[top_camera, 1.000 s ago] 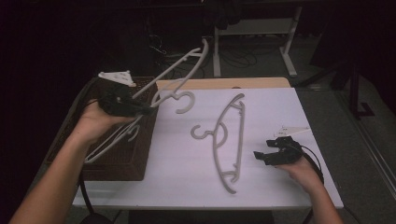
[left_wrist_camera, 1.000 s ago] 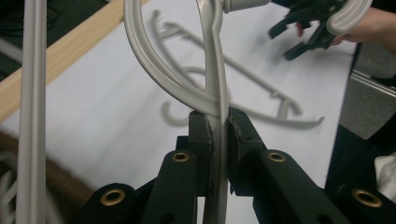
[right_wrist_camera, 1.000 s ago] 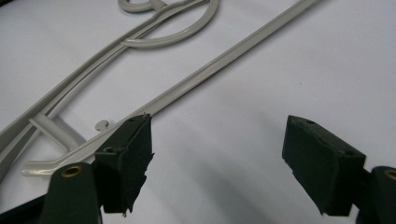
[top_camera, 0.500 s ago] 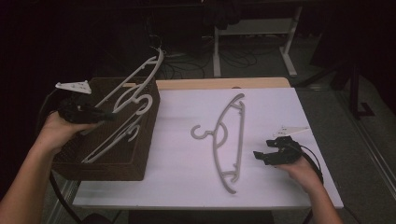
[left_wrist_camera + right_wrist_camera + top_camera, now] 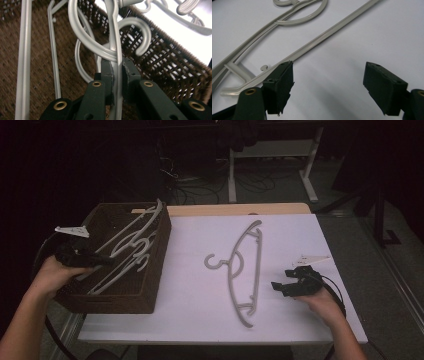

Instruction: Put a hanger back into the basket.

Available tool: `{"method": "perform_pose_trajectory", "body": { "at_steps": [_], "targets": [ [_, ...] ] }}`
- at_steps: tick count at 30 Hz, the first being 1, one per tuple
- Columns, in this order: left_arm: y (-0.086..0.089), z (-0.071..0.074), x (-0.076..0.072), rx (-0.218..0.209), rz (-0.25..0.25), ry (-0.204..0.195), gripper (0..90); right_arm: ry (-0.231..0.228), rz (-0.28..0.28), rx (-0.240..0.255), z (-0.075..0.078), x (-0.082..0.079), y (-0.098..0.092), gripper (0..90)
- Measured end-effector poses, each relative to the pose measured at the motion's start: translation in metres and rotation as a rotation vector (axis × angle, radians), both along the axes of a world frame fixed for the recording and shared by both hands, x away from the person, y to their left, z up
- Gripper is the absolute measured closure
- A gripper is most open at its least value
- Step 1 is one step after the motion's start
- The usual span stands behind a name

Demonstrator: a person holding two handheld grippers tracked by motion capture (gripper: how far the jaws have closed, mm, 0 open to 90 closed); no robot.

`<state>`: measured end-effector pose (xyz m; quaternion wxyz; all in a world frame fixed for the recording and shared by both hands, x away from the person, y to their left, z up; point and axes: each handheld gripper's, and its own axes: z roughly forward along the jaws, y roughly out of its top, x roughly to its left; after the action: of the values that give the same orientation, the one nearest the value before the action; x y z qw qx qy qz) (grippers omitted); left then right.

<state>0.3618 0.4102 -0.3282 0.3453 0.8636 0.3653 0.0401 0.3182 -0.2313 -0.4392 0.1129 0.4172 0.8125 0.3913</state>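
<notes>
1. Since the earlier frames, the left gripper point(image 5: 82, 259) has been carried leftward and down from above the white table point(image 5: 200, 320) to the near left edge of the brown wicker basket point(image 5: 150, 270), and the held grey hanger point(image 5: 131, 251) has been lowered with it into the basket.
2. In the high view, the held hanger is seen lying slanted inside the basket, its far end propped on the far right rim, beside another grey hanger already lying there.
3. In the left gripper view, the left gripper point(image 5: 117, 75) is seen clamped on the thin bar of the held hanger point(image 5: 114, 37), both pads pressed against it just below the curved hook, with the basket weave point(image 5: 175, 70) behind.
4. The second hanger point(image 5: 245, 270) has been left unmoved, flat on the middle of the table, hook pointing left.
5. The right gripper point(image 5: 287, 285) has been kept in place, resting on the table just right of the second hanger.
6. In the right gripper view, the right gripper point(image 5: 328, 85) is shown with its jaws spread wide and nothing between them; its left pad point(image 5: 280, 85) appears just beside the straight bar of the second hanger point(image 5: 324, 35), contact not being determinable.
</notes>
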Motion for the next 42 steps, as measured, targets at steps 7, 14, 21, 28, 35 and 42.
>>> {"method": "perform_pose_trajectory", "body": {
  "at_steps": [7, 14, 21, 28, 35, 42],
  "targets": [
    [0.007, -0.011, 0.001, 0.025, 0.011, 0.032, 81.4, 0.002, -0.001, 0.0, 0.0, 0.0, 0.001, 23.7],
    [0.009, -0.021, 0.001, 0.053, 0.014, 0.014, 66.6, 0.001, -0.001, 0.0, 0.0, 0.0, 0.001, 23.7],
    [0.01, -0.016, 0.002, 0.021, 0.079, -0.032, 42.7, -0.001, 0.0, 0.0, 0.0, 0.0, 0.001, 23.7],
    [-0.009, 0.0, -0.001, -0.042, 0.063, -0.096, 30.6, 0.0, -0.003, 0.003, 0.001, 0.001, 0.001, 23.7],
    [-0.045, 0.018, -0.004, -0.097, 0.022, -0.149, 22.6, -0.004, -0.001, 0.004, 0.002, 0.0, 0.001, 23.7],
    [-0.083, 0.029, -0.003, -0.133, -0.04, -0.179, 17.3, -0.006, 0.0, 0.008, 0.002, 0.0, 0.0, 23.7]
  ]
}}
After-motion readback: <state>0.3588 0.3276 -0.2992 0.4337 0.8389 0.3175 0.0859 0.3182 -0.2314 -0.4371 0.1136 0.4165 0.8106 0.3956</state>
